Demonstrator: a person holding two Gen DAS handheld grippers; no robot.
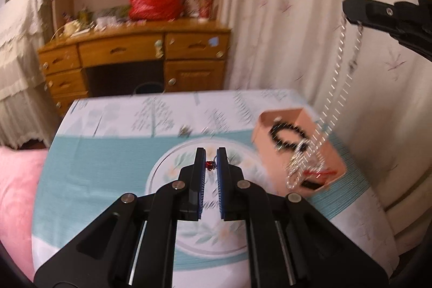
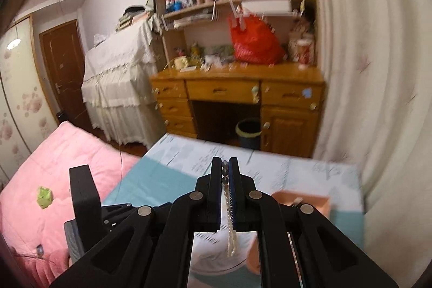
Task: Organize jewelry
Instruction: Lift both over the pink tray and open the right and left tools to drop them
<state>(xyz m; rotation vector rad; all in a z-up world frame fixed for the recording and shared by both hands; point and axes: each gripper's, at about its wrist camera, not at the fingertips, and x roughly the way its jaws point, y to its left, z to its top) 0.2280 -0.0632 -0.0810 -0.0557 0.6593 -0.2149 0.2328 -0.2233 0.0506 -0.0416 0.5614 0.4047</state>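
Observation:
My left gripper (image 1: 211, 157) is shut on a small ring with a red stone (image 1: 210, 165), held above a floral plate (image 1: 167, 174) on the table. My right gripper (image 2: 225, 163) is shut on a silver bead necklace (image 2: 226, 185). In the left wrist view it (image 1: 351, 18) is high at the upper right, and the necklace chain (image 1: 334, 88) hangs down over a pink box (image 1: 332, 153). The box holds a black bead bracelet (image 1: 286, 136) and a red item (image 1: 321, 173). The box edge shows in the right wrist view (image 2: 310, 200).
The table carries a teal and white patterned cloth (image 1: 102, 153). A small dark trinket (image 1: 185, 130) lies on it beyond the plate. A white curtain (image 1: 297, 18) hangs at the right. A wooden desk (image 1: 135, 53) and a bin (image 2: 248, 135) stand behind. A pink bed (image 2: 67, 166) lies at the left.

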